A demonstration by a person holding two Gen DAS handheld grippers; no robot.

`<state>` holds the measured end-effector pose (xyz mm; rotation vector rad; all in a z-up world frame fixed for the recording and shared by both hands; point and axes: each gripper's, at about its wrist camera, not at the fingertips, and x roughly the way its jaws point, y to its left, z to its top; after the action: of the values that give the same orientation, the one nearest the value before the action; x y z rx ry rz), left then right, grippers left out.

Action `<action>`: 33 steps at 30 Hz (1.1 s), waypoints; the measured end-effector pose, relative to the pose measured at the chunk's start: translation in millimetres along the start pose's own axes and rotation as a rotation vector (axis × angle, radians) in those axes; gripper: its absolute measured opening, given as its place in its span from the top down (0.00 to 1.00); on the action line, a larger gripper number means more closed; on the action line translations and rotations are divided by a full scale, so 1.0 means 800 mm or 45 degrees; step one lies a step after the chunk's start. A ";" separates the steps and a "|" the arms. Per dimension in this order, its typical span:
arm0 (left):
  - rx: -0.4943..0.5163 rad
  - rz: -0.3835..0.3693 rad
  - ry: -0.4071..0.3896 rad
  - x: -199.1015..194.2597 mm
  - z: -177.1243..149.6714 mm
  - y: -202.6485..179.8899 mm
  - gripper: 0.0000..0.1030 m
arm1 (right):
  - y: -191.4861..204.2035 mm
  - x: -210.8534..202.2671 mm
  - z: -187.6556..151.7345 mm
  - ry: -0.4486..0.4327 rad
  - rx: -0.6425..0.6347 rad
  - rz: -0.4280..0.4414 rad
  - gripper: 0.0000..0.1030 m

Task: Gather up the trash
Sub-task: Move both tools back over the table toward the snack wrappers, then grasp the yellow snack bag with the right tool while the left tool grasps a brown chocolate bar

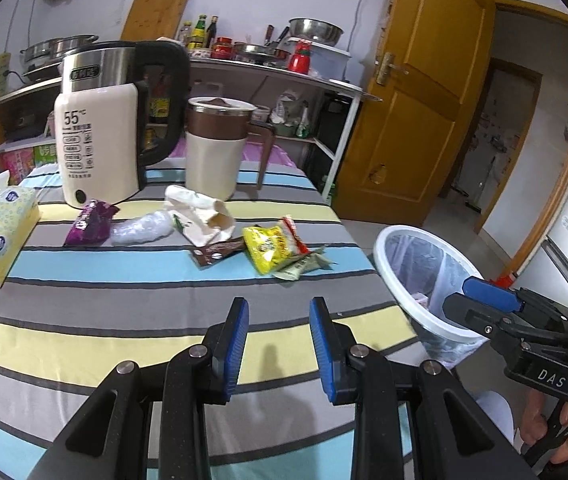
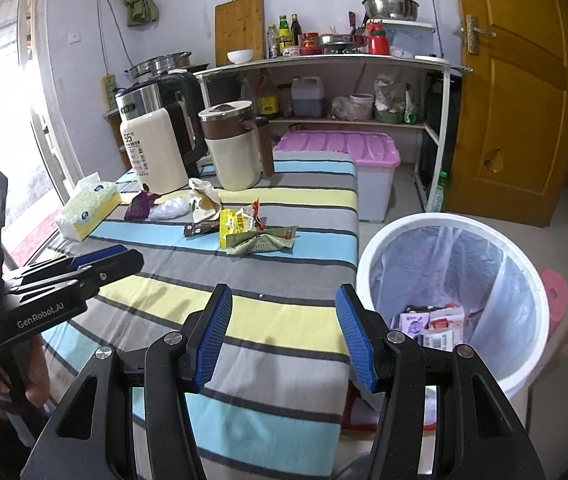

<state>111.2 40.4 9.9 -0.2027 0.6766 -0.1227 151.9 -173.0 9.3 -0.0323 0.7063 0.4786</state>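
Trash: wrappers [image 1: 273,248] lie on the desk [image 1: 123,312], left of the bin [image 2: 450,296].
Left claw [image 1: 279,342]: partly open, empty.
Right claw [image 2: 284,334]: open wide, empty.
Tip: go low, pinch 1 wrapper only.

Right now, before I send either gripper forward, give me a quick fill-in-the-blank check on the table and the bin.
1. The tissue box lies on the striped tablecloth beside the purple ____.
2. The white trash bin stands on the floor, lined with a clear ____.
3. The jaws of the left gripper and the right gripper are both ____, holding nothing.
4. The electric kettle shows the number ____ on its side.

Missing words: wrapper; plastic bag; open; 55
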 end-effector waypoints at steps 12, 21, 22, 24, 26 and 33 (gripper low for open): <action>-0.040 0.061 0.004 0.012 0.011 0.042 0.70 | 0.016 0.065 0.038 0.068 -0.029 0.082 0.47; -0.081 0.075 0.014 0.022 0.015 0.067 0.70 | 0.032 0.131 0.069 0.144 -0.073 0.134 0.47; -0.085 0.074 0.016 0.024 0.015 0.069 0.70 | 0.031 0.139 0.071 0.156 -0.071 0.138 0.47; -0.091 0.072 0.016 0.026 0.016 0.073 0.70 | 0.030 0.157 0.076 0.183 -0.067 0.135 0.47; -0.097 0.070 0.018 0.027 0.017 0.077 0.70 | 0.029 0.172 0.079 0.207 -0.062 0.140 0.47; -0.102 0.074 0.034 0.034 0.022 0.090 0.70 | 0.027 0.215 0.085 0.294 -0.034 0.174 0.47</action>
<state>146.8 108.0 -9.6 -0.2584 0.7141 -0.0424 297.2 -70.2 -44.5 -0.0652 0.9328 0.6213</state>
